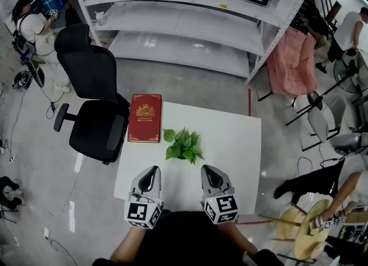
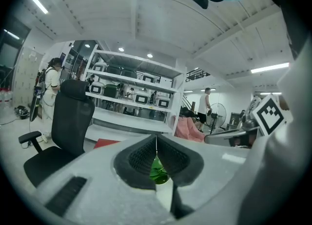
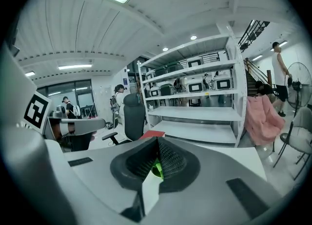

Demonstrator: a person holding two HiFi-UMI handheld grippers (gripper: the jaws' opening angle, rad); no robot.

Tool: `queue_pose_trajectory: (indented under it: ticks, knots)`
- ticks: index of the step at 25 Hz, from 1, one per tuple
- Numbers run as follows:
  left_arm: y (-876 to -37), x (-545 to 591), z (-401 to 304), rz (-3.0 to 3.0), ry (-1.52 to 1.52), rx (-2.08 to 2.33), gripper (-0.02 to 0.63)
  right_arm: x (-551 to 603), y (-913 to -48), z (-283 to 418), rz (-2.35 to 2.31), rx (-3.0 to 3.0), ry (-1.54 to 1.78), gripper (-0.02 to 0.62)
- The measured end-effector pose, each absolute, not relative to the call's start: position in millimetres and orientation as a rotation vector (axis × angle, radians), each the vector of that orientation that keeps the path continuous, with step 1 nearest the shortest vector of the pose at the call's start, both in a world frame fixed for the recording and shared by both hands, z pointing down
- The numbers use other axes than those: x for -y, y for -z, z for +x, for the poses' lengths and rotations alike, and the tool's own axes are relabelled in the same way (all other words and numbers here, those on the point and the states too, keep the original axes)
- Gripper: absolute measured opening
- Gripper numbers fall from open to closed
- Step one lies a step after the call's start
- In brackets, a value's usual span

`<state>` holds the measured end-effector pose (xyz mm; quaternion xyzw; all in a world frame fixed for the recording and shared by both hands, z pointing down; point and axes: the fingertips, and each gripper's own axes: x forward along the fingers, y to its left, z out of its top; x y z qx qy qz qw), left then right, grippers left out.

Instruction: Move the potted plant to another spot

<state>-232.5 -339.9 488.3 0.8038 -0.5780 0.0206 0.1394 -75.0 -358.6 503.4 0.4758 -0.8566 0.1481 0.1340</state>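
Observation:
A small potted plant (image 1: 184, 145) with green leaves stands near the middle of the white table (image 1: 236, 144). Both grippers hover over the table's near edge, short of the plant. My left gripper (image 1: 152, 171) is to the plant's near left and my right gripper (image 1: 207, 170) to its near right. Each has its jaw tips together and holds nothing. In the left gripper view the green leaves (image 2: 157, 170) show through the hollow behind the touching tips of the gripper (image 2: 156, 137). The right gripper view shows the same: leaves (image 3: 157, 169) behind the shut gripper (image 3: 157, 140).
A red book (image 1: 145, 118) lies at the table's far left corner. A black office chair (image 1: 95, 106) stands against the table's left side. White shelving (image 1: 190, 23) runs along the back. A pink cloth (image 1: 292, 60) hangs on a chair at the right. People stand around the room.

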Motion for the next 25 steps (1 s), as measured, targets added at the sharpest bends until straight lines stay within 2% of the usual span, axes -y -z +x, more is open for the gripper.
queue_pose_trajectory:
  ticks: [25]
  knots:
    - [-493.3,325.8,-228.2,2.319,-0.055,1.647,0.020,338.9,-505.8,-84.6,1.333,2.493,-0.437,0.012]
